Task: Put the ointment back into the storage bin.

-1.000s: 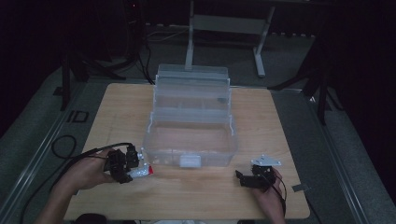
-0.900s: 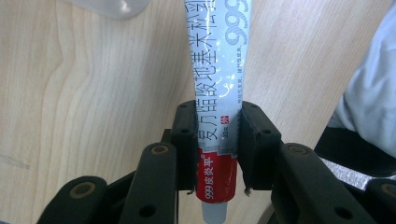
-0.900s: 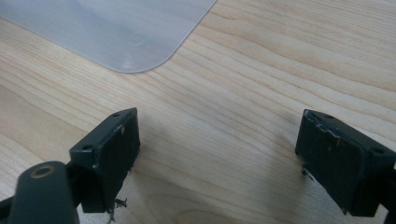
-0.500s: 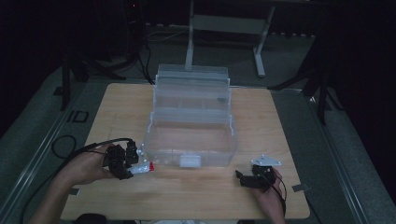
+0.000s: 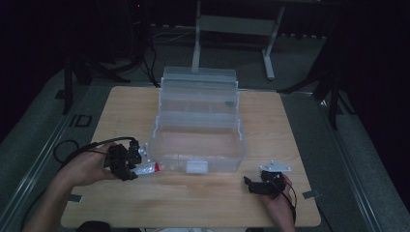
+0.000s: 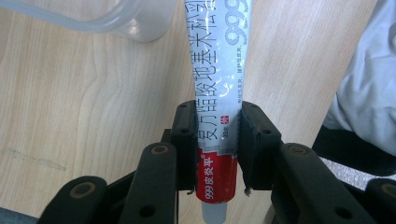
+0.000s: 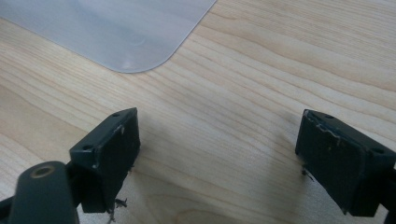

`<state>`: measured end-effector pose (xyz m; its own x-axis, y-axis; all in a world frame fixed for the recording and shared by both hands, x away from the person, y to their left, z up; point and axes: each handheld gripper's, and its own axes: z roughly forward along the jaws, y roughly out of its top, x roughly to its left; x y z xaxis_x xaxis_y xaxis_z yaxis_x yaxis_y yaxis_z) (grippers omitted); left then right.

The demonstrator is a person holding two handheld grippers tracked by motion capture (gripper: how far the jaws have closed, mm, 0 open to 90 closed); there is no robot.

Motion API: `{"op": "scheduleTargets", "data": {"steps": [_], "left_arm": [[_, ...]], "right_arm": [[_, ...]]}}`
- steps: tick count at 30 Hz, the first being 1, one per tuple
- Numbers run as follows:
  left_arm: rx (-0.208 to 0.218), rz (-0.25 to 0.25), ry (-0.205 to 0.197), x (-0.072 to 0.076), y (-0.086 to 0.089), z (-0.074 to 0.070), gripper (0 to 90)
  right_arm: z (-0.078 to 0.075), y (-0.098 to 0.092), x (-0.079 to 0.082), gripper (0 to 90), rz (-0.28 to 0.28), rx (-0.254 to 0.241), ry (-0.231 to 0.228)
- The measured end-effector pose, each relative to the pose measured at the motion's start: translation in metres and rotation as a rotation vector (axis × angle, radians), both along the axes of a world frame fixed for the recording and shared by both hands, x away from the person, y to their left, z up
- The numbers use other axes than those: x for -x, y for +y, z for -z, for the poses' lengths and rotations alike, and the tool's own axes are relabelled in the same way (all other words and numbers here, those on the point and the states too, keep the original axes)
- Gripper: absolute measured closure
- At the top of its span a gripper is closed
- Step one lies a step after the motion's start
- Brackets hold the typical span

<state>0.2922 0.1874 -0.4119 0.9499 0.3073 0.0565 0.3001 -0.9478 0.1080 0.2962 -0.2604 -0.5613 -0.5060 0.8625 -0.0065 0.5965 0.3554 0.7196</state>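
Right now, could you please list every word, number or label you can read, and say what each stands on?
"999" in large grey digits: on the white and red ointment tube.
"999皮炎平": on the tube's red band.
"10g": small, near the band.
The large vertical Chinese characters run out of frame; not fully readable.

you've got a silver-white tube (image 6: 215, 70) with grey print and a red band, black grippers (image 5: 126, 162), a clear colourless box (image 5: 198, 140), and a pale wood-grain table (image 5: 270, 125).
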Motion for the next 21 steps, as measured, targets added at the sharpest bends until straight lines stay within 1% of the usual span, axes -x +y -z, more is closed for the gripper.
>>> {"op": "scheduleTargets", "data": {"steps": [6,12,18,21], "left_arm": [[0.001,0.002,-0.010,-0.002,0.001,-0.005,70.4],[0.026,0.012,-0.027,-0.004,0.002,-0.010,70.4],[0.027,0.015,-0.040,-0.007,0.002,-0.014,70.4],[0.025,0.025,-0.036,-0.007,0.001,-0.016,70.4]], "right_arm": [[0.000,0.000,0.000,13.6,0.000,0.000,0.000],[0.000,0.000,0.000,13.5,0.001,-0.001,0.000],[0.000,0.000,0.000,13.6,0.000,0.000,0.000],[0.000,0.000,0.000,13.6,0.000,0.000,0.000]]}}
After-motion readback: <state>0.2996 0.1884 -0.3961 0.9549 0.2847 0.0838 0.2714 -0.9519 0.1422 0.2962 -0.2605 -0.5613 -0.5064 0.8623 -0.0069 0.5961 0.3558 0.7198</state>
